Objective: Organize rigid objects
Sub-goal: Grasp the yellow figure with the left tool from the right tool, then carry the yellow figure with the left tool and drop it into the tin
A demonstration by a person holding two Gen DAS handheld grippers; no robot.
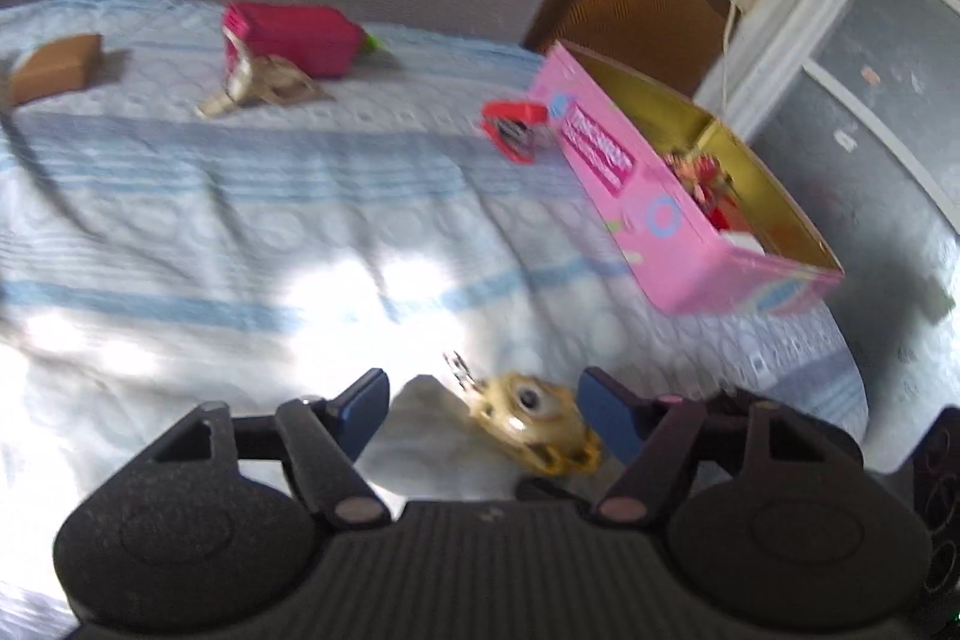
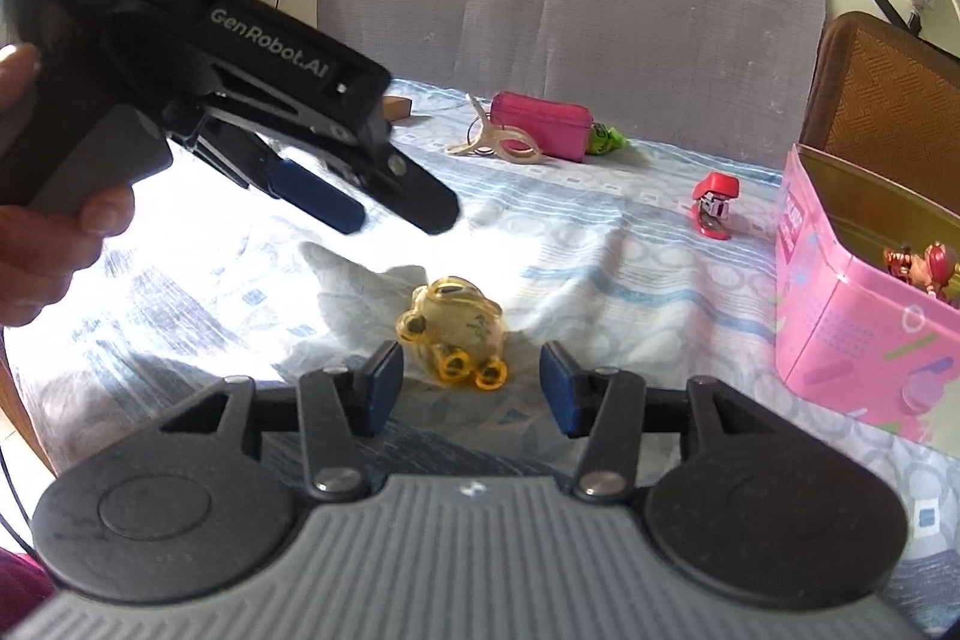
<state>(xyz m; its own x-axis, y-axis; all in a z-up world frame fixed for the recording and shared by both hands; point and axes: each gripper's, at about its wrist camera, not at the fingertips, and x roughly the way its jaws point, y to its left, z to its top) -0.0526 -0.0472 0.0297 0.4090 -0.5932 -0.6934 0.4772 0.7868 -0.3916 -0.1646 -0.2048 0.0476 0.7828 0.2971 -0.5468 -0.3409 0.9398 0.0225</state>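
Observation:
A small yellow translucent toy figure (image 1: 534, 427) lies on the blue-white cloth, between the open fingers of my left gripper (image 1: 486, 415), which hovers above it. In the right wrist view the same toy (image 2: 456, 331) lies just ahead of my open right gripper (image 2: 465, 388), nearer its left finger. The left gripper (image 2: 384, 211) shows there at upper left, held by a hand. A pink tin box (image 1: 678, 196) (image 2: 864, 304) stands open at the right with a red figurine (image 2: 927, 268) inside. A red stapler (image 1: 516, 130) (image 2: 714, 205) lies left of the box.
At the far side lie a magenta case (image 1: 288, 37) (image 2: 540, 124), a cream clip (image 1: 264, 85) (image 2: 504, 142), a green item (image 2: 606, 139) and a brown block (image 1: 54, 67). A brown chair (image 1: 630, 4) stands behind the box. The table edge curves at the right.

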